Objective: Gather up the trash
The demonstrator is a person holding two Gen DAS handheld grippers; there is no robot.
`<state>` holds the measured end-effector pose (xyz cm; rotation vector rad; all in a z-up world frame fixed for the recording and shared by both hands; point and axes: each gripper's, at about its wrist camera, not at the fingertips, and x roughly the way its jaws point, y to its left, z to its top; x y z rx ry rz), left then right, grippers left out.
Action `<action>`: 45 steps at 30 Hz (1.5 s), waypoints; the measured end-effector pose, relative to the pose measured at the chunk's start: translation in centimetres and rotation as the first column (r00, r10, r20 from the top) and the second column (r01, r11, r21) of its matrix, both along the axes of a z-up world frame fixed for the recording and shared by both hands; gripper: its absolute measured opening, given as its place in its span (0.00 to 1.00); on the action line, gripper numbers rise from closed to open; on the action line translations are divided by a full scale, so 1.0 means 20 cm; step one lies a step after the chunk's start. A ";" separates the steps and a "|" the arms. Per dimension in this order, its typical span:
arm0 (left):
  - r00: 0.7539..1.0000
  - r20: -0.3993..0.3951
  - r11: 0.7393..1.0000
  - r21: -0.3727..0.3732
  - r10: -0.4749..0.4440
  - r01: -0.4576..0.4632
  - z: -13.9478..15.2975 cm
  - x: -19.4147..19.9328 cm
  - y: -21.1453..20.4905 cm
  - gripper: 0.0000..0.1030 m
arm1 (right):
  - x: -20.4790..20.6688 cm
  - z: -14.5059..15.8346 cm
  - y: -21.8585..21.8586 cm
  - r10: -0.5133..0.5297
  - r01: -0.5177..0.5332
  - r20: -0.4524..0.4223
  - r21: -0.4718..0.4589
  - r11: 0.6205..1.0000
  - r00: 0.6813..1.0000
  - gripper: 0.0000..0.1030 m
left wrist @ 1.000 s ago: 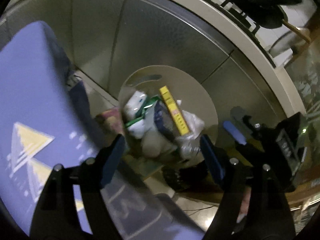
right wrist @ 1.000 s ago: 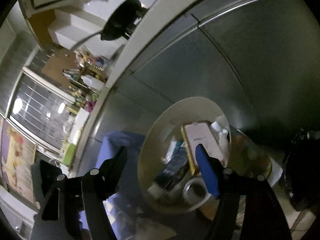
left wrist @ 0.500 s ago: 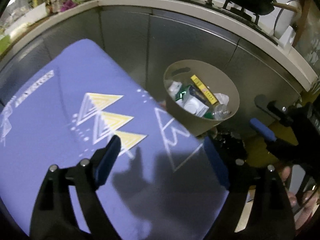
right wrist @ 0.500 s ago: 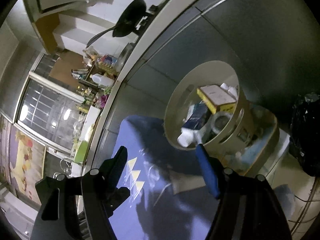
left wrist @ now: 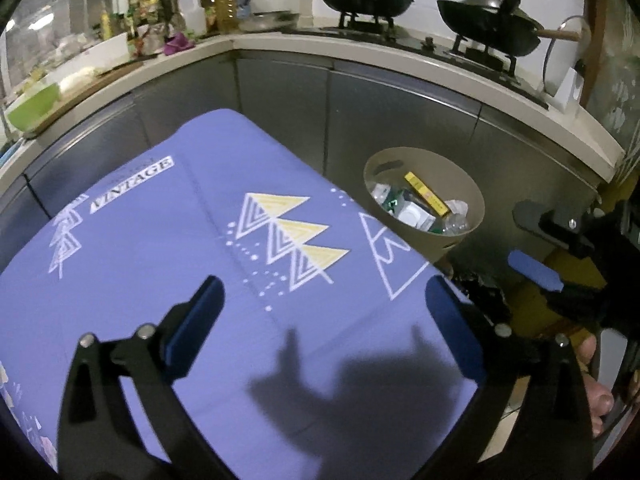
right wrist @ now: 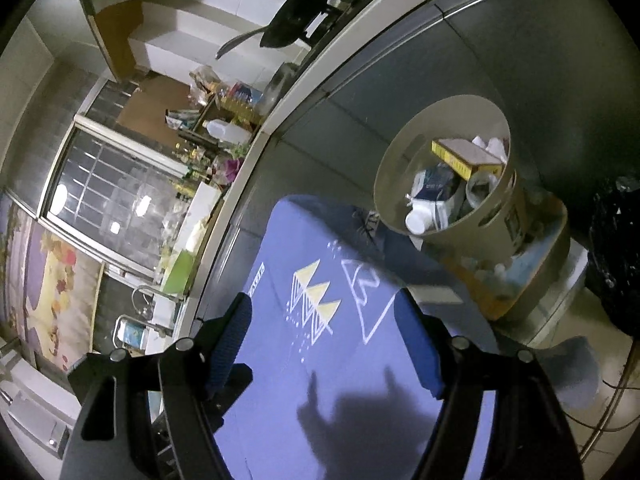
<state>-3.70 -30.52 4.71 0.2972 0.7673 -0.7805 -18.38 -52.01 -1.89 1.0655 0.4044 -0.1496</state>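
I see a dim kitchen lit from above and behind me: both views show hard-edged finger shadows thrown forward onto the purple tablecloth (left wrist: 168,264), which is the brightest, sharpest surface. The grey cabinet fronts (left wrist: 400,120) carry dull sheen, with a thin glare line along a panel edge in the right wrist view. Lamps reflect as pale blobs in the window (right wrist: 116,196). Fisheye bending curves the counter edge (left wrist: 460,72) and blackens every corner. The wall hanging (right wrist: 52,292) at the right view's left rim is smeared; the black bag (right wrist: 616,248) sinks into shadow.
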 end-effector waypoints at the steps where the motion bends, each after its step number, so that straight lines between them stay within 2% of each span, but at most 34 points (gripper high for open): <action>1: 1.000 -0.003 1.000 -0.007 0.008 -0.008 0.01 0.00 0.02 0.94 | 0.00 0.01 0.02 0.003 -0.003 -0.003 -0.005 1.000 1.000 0.68; 7: 0.999 -0.004 0.999 -0.040 0.037 -0.037 0.03 -0.01 0.14 0.94 | -0.02 0.07 0.12 0.018 -0.018 -0.008 -0.046 0.999 1.000 0.68; 14: 0.998 0.000 0.997 -0.036 0.066 -0.066 0.03 -0.03 0.24 0.94 | -0.04 0.12 0.22 0.011 -0.012 -0.020 -0.091 0.996 1.000 0.68; 26: 0.993 -0.022 0.993 0.001 0.114 -0.114 0.00 -0.01 0.35 0.94 | -0.01 0.13 0.31 0.022 -0.026 -0.051 -0.098 0.995 0.998 0.68; 30: 0.993 -0.013 0.993 -0.007 0.121 -0.121 0.01 -0.02 0.38 0.94 | 0.02 0.11 0.32 0.027 -0.034 -0.073 -0.085 0.996 0.997 0.68; 35: 0.993 -0.039 0.993 -0.010 0.115 -0.116 -0.01 0.00 0.40 0.94 | 0.03 0.10 0.33 0.026 -0.033 -0.082 -0.085 0.996 0.996 0.68; 45: 0.986 0.012 0.986 0.000 0.164 -0.164 0.00 -0.01 0.41 0.94 | 0.06 0.07 0.33 0.032 -0.039 -0.100 -0.071 0.997 0.994 0.68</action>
